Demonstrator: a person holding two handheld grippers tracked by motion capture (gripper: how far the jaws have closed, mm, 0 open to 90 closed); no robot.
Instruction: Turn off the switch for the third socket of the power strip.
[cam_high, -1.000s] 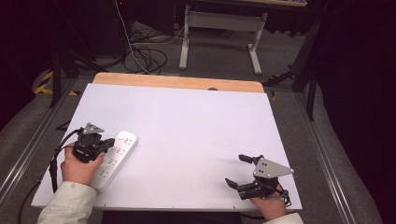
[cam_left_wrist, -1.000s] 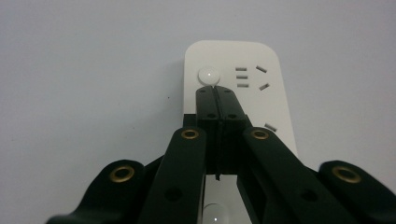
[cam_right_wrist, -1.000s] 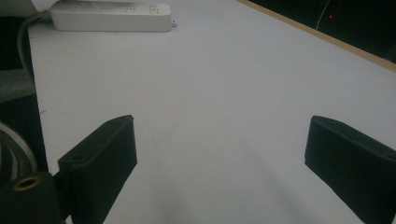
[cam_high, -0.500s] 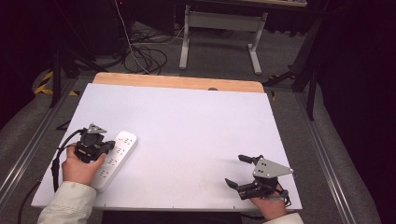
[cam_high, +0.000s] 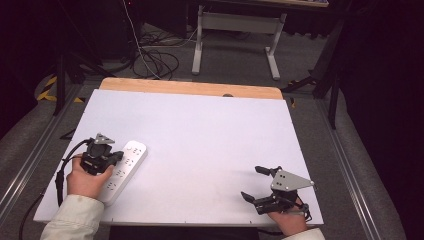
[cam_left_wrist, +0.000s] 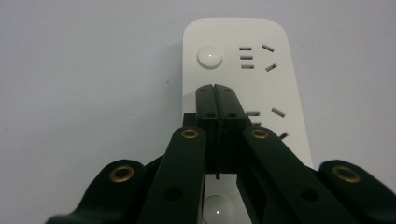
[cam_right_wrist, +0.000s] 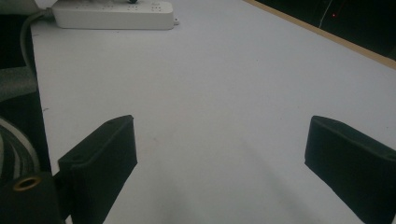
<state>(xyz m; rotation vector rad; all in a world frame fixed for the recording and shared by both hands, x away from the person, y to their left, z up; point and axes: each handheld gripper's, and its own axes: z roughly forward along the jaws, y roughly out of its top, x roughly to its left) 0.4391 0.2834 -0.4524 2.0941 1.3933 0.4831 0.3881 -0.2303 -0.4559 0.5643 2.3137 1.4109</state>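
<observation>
A white power strip (cam_high: 131, 159) lies at the near left of the white table (cam_high: 200, 130). My left gripper (cam_high: 117, 156) is shut, with nothing between its jaws, and a hand holds it over the strip. In the left gripper view the closed tips (cam_left_wrist: 217, 92) sit just below the strip's round button (cam_left_wrist: 209, 57), above the strip's (cam_left_wrist: 280, 88) socket holes. Whether they touch it I cannot tell. My right gripper (cam_high: 251, 182) rests near the table's front right edge, open and wide apart. Its view shows the gripper (cam_right_wrist: 224, 154) over bare table, with the power strip (cam_right_wrist: 112, 16) far off.
A wooden strip (cam_high: 190, 88) edges the table's far side. Beyond it stand a grey metal frame (cam_high: 235, 30) and loose cables (cam_high: 150, 55) on the floor. A grey cable (cam_high: 62, 175) trails from the left gripper off the table's left edge.
</observation>
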